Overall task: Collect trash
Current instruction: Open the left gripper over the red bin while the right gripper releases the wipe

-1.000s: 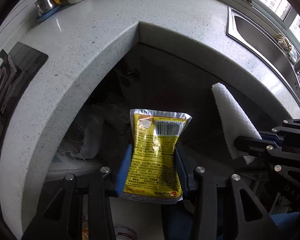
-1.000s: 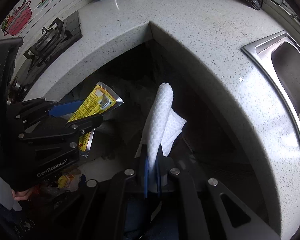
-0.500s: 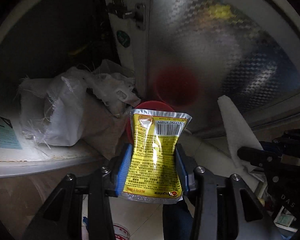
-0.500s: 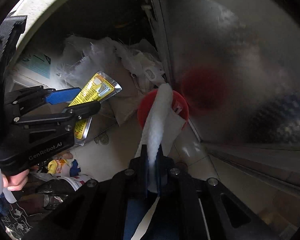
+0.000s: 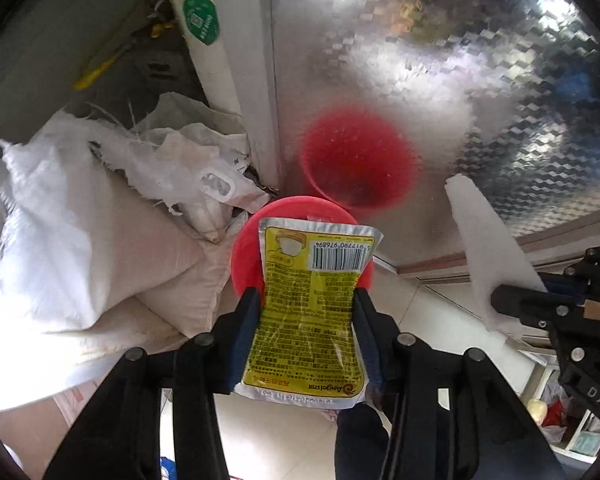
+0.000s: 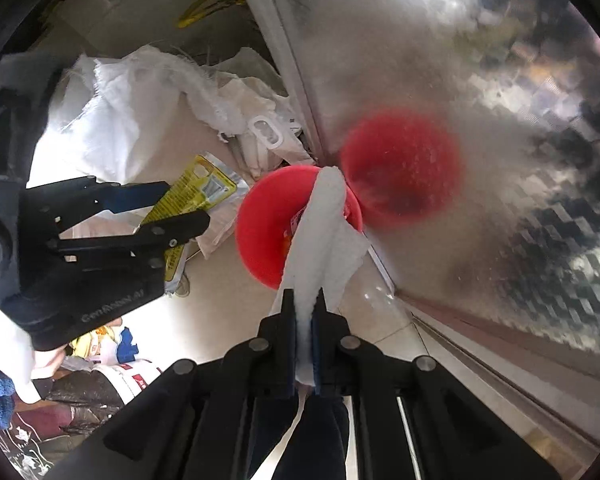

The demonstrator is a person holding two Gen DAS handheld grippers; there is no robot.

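Left tool: points steeply down, its jaws opening; the yellow packet stands between its blue pads, both pads against the packet's pinched-in sides.
Yellow packet: a foil sachet with silver edges, printed text and a barcode near its far end; upright between the fingers, its far end above the red bin.
Right tool: pressed together, pinching the white paper towel near its lower end.
White paper towel: a crumpled, dimpled sheet rising from the narrow gap between the pads; its far tip overlaps the red bin's rim in the right wrist view.
Red bin: a round red container on the pale tiled floor, set at the foot of a shiny patterned metal panel that mirrors it as a blurred red patch.
White sacks: woven bags with frayed edges, heaped just left of the bin.
Tools to each other: side by side, apart, each visible at the edge of the other's view.
Person: a hand grips the left tool's body at the left edge of the right wrist view.
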